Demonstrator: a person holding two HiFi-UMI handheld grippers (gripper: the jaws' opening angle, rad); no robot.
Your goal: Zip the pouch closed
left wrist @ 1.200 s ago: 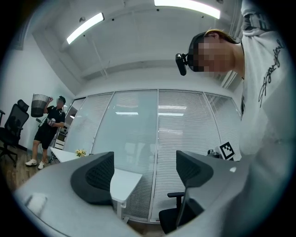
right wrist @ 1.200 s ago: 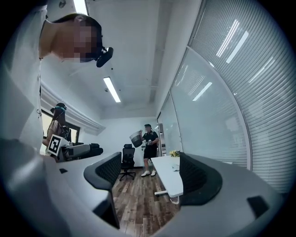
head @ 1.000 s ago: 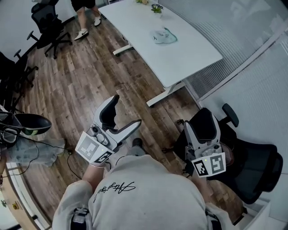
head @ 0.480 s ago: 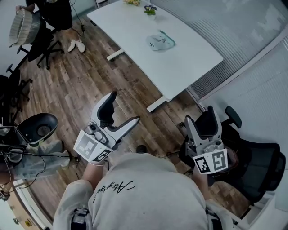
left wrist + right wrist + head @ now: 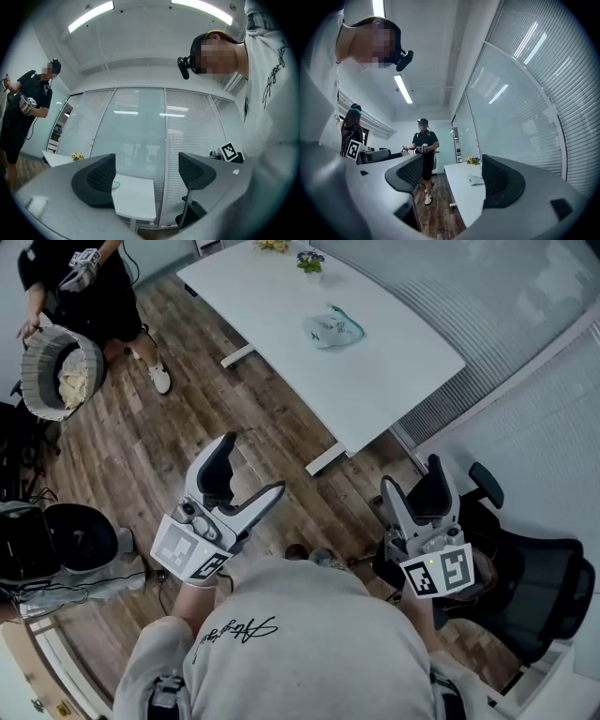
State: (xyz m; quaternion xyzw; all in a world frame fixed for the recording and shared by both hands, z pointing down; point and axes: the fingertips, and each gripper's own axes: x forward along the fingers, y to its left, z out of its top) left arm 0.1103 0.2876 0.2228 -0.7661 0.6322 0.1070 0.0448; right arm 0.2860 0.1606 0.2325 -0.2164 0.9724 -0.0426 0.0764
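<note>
The pouch (image 5: 331,329), pale green and white, lies on the white table (image 5: 281,306) far ahead, well away from both grippers. My left gripper (image 5: 246,474) is held over the wooden floor, open, with nothing between its fingers. My right gripper (image 5: 412,491) is also open and empty, just off the table's near end. In the right gripper view the pouch (image 5: 476,180) shows small on the table (image 5: 461,192), between the wide-apart jaws of the gripper (image 5: 454,177). The left gripper (image 5: 146,174) points at the glass wall with the table's corner (image 5: 133,197) below.
A person in black (image 5: 66,296) carries a round woven basket (image 5: 61,371) at the upper left. A small flower pot (image 5: 309,261) stands at the table's far end. A black office chair (image 5: 525,587) sits right of me, dark equipment (image 5: 56,540) left.
The person with the basket has walked further into view at upper left. Both grippers stayed open and shifted only slightly; the black bowl-like seat at left moved down out of centre.
</note>
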